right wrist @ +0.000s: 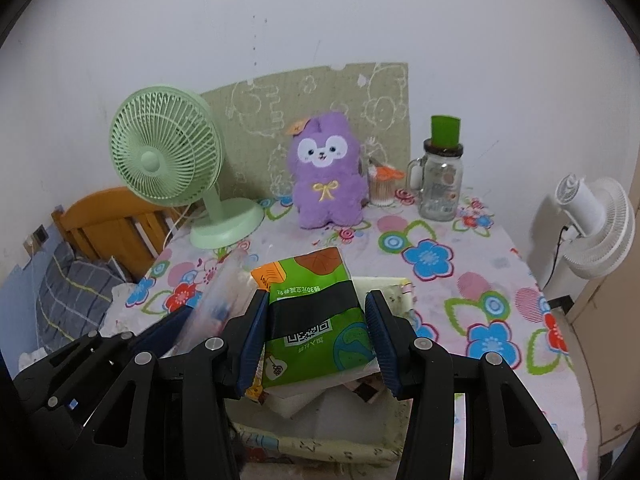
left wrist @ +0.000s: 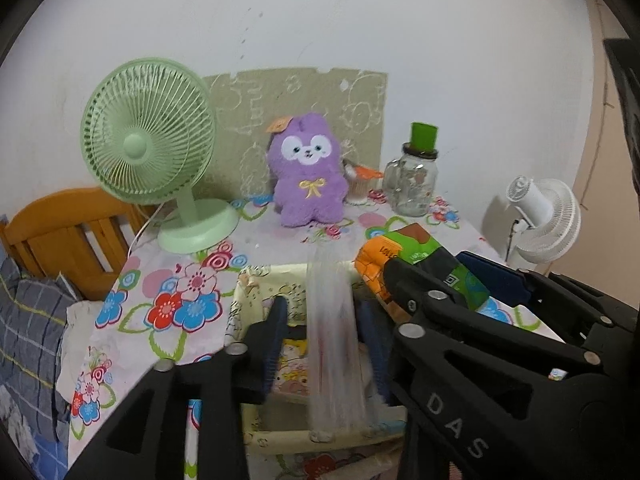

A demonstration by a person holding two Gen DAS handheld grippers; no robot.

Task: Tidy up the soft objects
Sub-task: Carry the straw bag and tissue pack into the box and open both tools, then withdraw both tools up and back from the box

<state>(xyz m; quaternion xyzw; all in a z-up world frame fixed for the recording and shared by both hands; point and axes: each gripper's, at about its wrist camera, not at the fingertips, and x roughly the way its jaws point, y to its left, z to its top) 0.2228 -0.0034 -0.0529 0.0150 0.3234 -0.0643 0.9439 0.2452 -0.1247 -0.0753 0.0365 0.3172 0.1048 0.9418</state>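
Storage box [right wrist: 320, 446]: a soft fabric bin with a cartoon print, directly under both pairs of jaws; its walls look floppy, so in my judgement it gives no firm edge to push against.
Plush toy [right wrist: 326, 174]: purple, upright at the far side of the table, well ahead of both jaws and untouched; probably light and squashy, best pinched across the body or an ear.
Tissue pack [right wrist: 316, 316]: green and orange wrapper, lying between the right jaws over the box; likely light and compressible with a slick film, so a grip across the dark middle band should hold better than one at the corners.
Clear packet [left wrist: 334, 344]: a see-through plastic sleeve standing upright between the left jaws, blurred; I judge it thin, slippery and easily crumpled.
Right gripper [right wrist: 317, 338]: jaws spread, the left pad close to or touching the pack, the right pad clear of it, so nothing is clamped.
Left gripper [left wrist: 326, 342]: jaws wide apart, with gaps to the packet on both sides; whether anything else supports it I cannot tell.
Left wrist view only: the box interior with a yellow cartoon item beneath the packet, and the right gripper from the side.
Right wrist view only: the pack's QR code and print, a white slab under it, and the open floral cloth to the right of the jaws.
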